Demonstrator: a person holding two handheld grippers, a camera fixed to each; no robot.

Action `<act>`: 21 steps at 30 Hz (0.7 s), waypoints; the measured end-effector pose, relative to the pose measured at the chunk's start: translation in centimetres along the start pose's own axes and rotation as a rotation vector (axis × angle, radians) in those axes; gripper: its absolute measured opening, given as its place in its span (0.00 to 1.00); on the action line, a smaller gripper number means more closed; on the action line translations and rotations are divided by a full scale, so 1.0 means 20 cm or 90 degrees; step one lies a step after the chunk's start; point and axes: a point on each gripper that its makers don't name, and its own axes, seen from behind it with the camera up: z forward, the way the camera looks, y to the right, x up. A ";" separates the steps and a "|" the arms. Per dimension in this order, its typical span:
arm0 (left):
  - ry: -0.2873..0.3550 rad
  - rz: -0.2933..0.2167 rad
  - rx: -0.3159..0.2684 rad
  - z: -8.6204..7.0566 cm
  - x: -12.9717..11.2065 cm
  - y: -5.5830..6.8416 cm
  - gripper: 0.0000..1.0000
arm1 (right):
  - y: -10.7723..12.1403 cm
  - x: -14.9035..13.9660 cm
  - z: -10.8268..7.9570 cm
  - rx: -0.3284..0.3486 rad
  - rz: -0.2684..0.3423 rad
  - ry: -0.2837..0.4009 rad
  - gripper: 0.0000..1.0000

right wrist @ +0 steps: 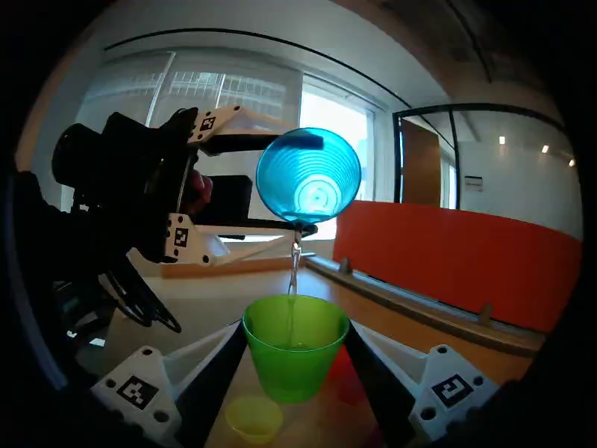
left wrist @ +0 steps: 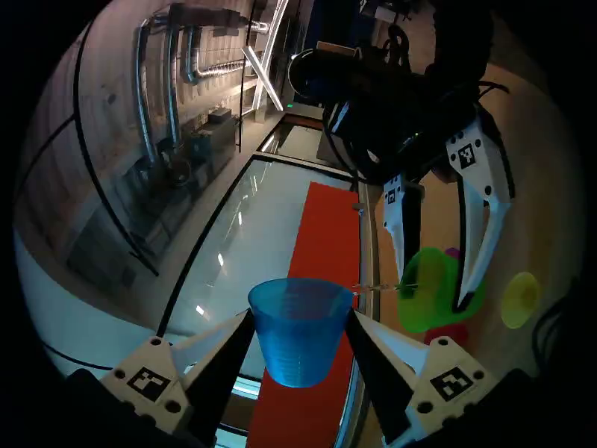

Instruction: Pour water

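Pouring judged under way, roughly mid-step. Found the left gripper (left wrist: 298, 319) closed on a blue translucent plastic cup (left wrist: 300, 347) at the lower centre of the left gripper view, both fingers (left wrist: 218, 351) pressing its sides. Saw the same cup tipped mouth-forward at the upper centre of the right gripper view, with a thin stream of water (right wrist: 293, 272) falling from its lip. Found the right gripper (right wrist: 295, 330) clamped likewise on a green translucent plastic cup (right wrist: 294, 362), upright at lower centre, directly beneath the stream. Noted an apparent shallow water level in the green cup; could not tell the amount left in the blue one. Left to do, by judgement: finish the pour, right the blue cup, set both down. Noted a small yellow plastic cup (right wrist: 254, 418) standing unused on the wooden tabletop (right wrist: 216, 306) at the bottom edge. Found no brand or legible writing; recorded only square black-and-white marker tags (right wrist: 135, 390) on the gripper bodies.
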 end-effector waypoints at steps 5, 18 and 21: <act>0.002 0.010 -0.001 0.00 0.00 0.01 0.84 | 0.00 0.00 0.00 -0.001 0.000 0.000 0.92; 0.006 0.035 0.002 0.00 0.02 -0.01 0.84 | 0.01 0.01 0.00 -0.001 0.000 0.001 0.91; 0.005 0.045 0.003 0.00 0.02 -0.01 0.84 | 0.01 0.01 0.00 -0.001 0.000 0.001 0.92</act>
